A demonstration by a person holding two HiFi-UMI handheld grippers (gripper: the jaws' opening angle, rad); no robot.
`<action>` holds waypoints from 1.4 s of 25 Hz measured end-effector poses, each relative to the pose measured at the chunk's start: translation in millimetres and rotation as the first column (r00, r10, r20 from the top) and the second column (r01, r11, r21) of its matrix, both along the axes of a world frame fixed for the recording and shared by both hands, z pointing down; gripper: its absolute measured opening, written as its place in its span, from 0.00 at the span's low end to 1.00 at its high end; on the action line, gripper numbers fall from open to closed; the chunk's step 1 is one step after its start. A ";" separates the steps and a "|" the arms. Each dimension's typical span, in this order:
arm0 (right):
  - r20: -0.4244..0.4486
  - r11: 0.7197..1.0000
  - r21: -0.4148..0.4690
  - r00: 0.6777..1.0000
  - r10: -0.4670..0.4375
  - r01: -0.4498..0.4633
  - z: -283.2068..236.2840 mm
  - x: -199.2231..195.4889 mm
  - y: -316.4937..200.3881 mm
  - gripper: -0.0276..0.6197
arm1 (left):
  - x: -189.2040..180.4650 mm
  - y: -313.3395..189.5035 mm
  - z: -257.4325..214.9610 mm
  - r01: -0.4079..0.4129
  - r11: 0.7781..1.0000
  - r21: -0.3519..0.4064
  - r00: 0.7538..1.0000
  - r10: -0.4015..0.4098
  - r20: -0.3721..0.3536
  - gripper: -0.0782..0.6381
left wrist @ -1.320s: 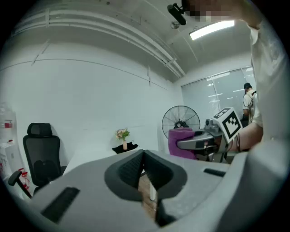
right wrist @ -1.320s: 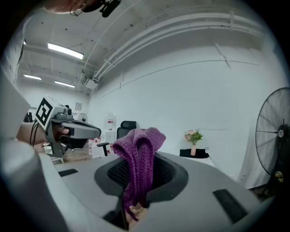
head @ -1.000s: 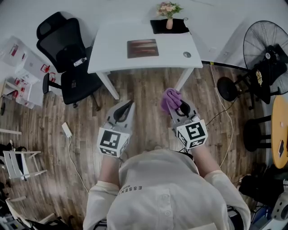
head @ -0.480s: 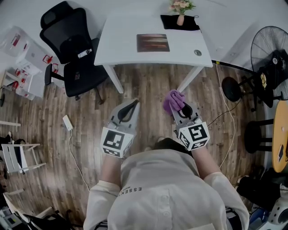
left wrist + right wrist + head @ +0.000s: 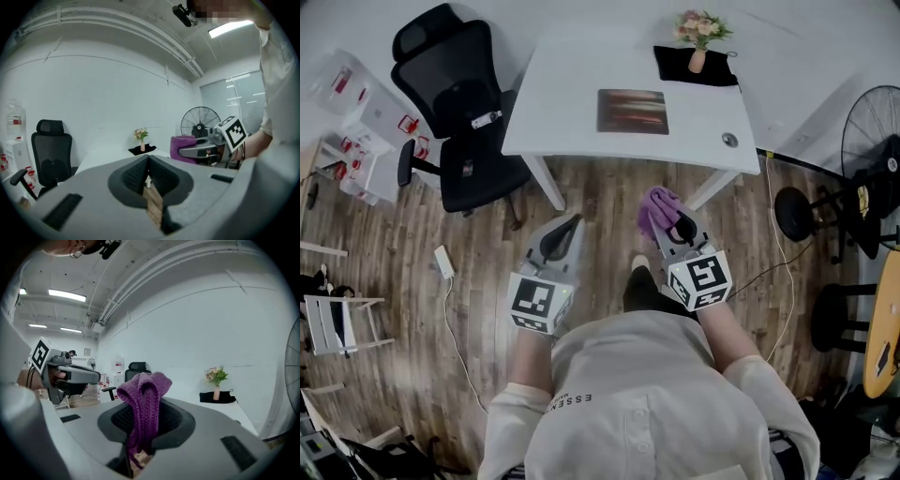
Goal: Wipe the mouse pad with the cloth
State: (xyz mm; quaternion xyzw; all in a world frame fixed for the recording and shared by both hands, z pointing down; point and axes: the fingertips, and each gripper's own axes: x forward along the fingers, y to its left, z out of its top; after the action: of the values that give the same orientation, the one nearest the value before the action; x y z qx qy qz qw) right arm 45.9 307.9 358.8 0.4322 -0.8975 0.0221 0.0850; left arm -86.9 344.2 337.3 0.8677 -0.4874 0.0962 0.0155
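Gripping a purple cloth [image 5: 657, 207] in the right gripper [image 5: 673, 225], jaws clamped on its bunched folds. Seen from the right gripper view, a loop of it sticking up above the jaws and a tail hanging down between them. Held over the wooden floor [image 5: 600, 202], short of the white desk [image 5: 553, 103] and well apart from the mouse pad [image 5: 633, 111].

Holding the left gripper [image 5: 568, 223] alongside, clenched tight on nothing, aimed at the desk like the right one.

Lying flat near the middle of the desk, the mouse pad: dark brown, rectangular, long axis running left to right along the desk's front edge, short sides facing the desk's two ends.

Standing behind it to the right, a small vase of flowers [image 5: 697, 42], upright on a black mat [image 5: 675, 67] at the far edge. Set near the right front corner, a round grey disc [image 5: 729, 140].

Parked left of the desk, a black office chair [image 5: 459, 112], apart from the pad. Off to the right, a standing fan [image 5: 862, 122].

Between grippers and pad: the desk's front edge, with slanted legs [image 5: 542, 180] below it. Lying on the floor at left, a white power strip [image 5: 444, 265] with its cord.
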 end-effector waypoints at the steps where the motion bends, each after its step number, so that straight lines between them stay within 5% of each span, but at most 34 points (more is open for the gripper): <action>1: -0.003 1.000 0.001 1.000 -0.012 0.012 -1.0 0.8 -15.7 0.19 | 0.6 -14.2 -2.3 0.013 1.000 0.005 1.000 -0.013 0.001 0.11; 10: -0.011 0.996 -0.001 0.996 -0.091 0.091 -13.6 24.4 -160.8 0.19 | 17.9 -151.2 -12.9 0.110 0.994 0.016 0.994 -0.110 -0.014 0.11; 18: -0.003 0.992 -0.069 0.994 -0.108 0.108 7.5 36.1 -250.3 0.19 | 38.1 -238.5 4.6 0.101 0.994 -0.033 0.995 -0.100 0.012 0.11; 28: -0.056 0.977 -0.196 0.994 -0.093 0.080 43.2 -8.0 -345.0 0.19 | 3.9 -349.2 23.1 0.022 0.998 -0.064 1.000 -0.022 0.001 0.11; 35: -0.096 0.939 -0.340 0.992 -0.084 0.046 84.4 -56.5 -413.3 0.19 | -37.1 -426.1 43.5 -0.045 0.993 -0.105 0.999 0.045 -0.007 0.11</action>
State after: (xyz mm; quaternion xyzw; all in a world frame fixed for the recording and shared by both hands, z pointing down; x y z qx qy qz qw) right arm -10.6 -105.4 443.2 0.3820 -0.8883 0.1489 0.2071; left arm -124.0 -81.8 380.8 0.8767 -0.4620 0.1198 0.0600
